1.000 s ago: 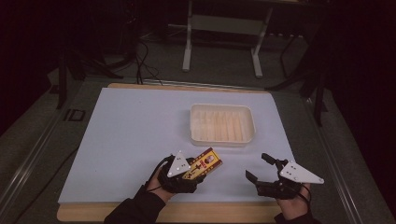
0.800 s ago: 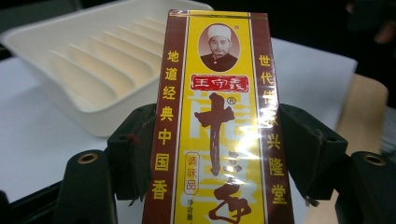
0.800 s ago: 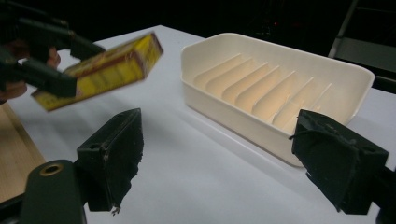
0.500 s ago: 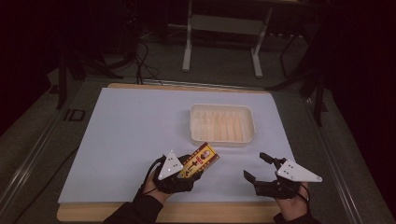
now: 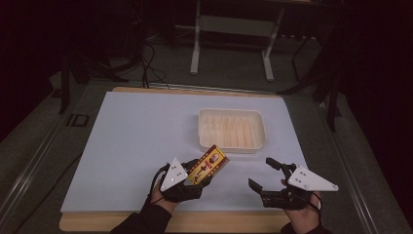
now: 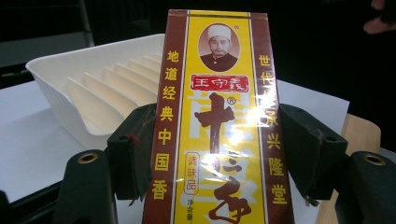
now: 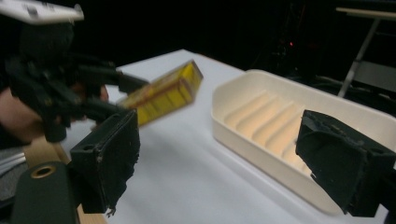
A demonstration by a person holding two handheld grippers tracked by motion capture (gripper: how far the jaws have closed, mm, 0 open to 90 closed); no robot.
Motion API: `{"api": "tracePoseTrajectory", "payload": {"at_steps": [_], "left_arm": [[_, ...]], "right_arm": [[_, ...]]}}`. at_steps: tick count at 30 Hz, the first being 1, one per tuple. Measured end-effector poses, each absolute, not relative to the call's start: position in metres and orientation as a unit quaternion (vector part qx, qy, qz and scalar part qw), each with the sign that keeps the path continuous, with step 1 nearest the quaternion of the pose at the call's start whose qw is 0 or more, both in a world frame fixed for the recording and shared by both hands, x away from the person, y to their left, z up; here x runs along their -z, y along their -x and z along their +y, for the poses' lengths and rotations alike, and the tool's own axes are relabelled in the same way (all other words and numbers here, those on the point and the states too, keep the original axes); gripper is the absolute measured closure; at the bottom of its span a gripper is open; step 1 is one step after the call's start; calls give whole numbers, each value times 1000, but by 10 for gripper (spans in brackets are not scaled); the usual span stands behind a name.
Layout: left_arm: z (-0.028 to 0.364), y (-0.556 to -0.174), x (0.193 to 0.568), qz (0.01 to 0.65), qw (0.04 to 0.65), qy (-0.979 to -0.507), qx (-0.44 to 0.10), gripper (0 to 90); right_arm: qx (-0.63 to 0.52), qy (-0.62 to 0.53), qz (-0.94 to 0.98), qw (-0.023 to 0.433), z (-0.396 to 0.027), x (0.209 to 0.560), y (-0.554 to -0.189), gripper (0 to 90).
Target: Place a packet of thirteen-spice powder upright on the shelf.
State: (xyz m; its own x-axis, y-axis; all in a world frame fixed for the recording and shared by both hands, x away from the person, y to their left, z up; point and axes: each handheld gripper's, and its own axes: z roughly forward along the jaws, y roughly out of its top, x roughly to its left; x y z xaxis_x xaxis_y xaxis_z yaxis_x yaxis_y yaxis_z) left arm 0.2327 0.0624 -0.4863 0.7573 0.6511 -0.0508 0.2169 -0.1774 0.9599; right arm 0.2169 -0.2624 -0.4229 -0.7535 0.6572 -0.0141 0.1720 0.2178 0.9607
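Observation:
A yellow and dark red seasoning box (image 5: pixel 208 165) with Chinese print is held above the table near its front edge. My left gripper (image 5: pixel 195 176) is shut on the box (image 6: pixel 217 135), one black pad on each long side. The box (image 7: pixel 161 93) tilts up and points toward the ribbed white tray (image 5: pixel 232 129), which stands just beyond it. My right gripper (image 5: pixel 262 174) hovers open at the front right with nothing between its pads (image 7: pixel 109 158). The tray (image 7: pixel 299 140) lies ahead of it.
A white mat (image 5: pixel 136 141) covers the wooden table, whose front edge (image 5: pixel 195 224) runs under both hands. Dark floor, cables and a metal stand's legs (image 5: pixel 231 46) lie beyond the far edge.
My left gripper has lifted the box's far end and carried it a little toward the tray. The right gripper has stayed almost still.

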Motion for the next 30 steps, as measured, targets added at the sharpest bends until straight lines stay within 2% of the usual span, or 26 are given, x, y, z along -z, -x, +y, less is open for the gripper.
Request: {"api": "tracePoseTrajectory", "payload": {"at_steps": [3,7,14,19,30], "left_arm": [[62,-233,488,288,579,-739,-189,333],[58,-232,489,280,583,-734,-207,333],[58,-230,489,269,600,-722,-215,333],[59,-230,489,275,617,-707,-210,333],[57,-225,490,257,649,-680,-226,333]], "right_arm": [[-572,-285,743,200,-256,416,-222,132],[-579,-290,735,200,-244,409,-227,114],[-605,-330,704,171,-226,402,-232,136],[-609,-337,701,154,-215,401,-233,209],[-613,-370,690,103,-190,413,-246,281]]}}
